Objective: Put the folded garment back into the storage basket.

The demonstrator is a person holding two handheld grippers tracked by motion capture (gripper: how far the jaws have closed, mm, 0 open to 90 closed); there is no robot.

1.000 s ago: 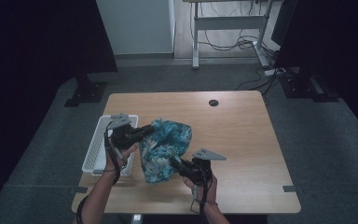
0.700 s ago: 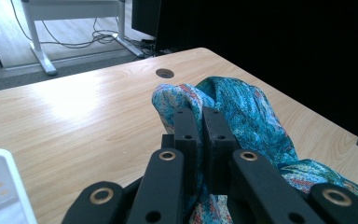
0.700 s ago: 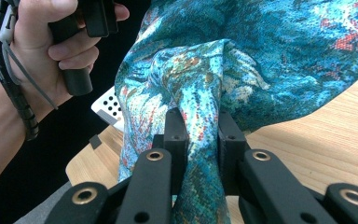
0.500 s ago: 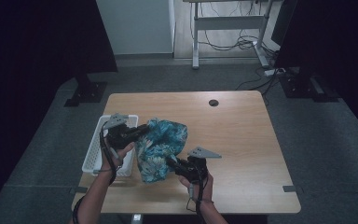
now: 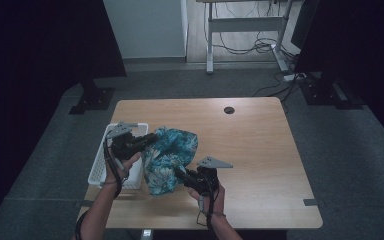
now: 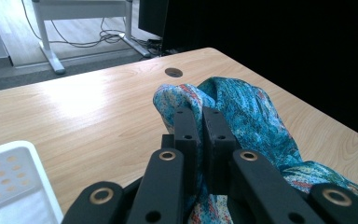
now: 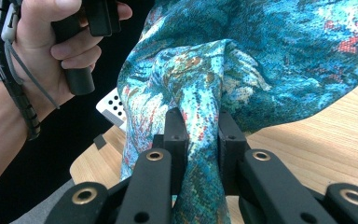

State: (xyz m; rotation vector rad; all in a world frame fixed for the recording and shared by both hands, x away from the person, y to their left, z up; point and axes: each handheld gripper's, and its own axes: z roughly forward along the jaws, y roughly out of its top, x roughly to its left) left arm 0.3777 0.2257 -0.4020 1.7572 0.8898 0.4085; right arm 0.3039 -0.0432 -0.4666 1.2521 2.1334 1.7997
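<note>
Both claws, left gripper [image 5: 147, 140] and right gripper [image 5: 180, 173], clench the floppy cloth [image 5: 169, 156]; light stuff, best pinched at edges, basket [image 5: 100, 167] at nine o'clock.

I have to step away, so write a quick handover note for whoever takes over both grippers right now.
Left gripper: shut on a fold of the teal patterned cloth, near its upper left edge.
Right gripper: shut on a bunched part of the same cloth, at its lower right side.
The cloth is crumpled and held up between both grippers over the left half of the wooden table. The white perforated basket sits at the table's left edge, beside the cloth.
Done: cloth gripped at two points.
Left: probably spreading or folding it; it is not yet in the basket.
</note>
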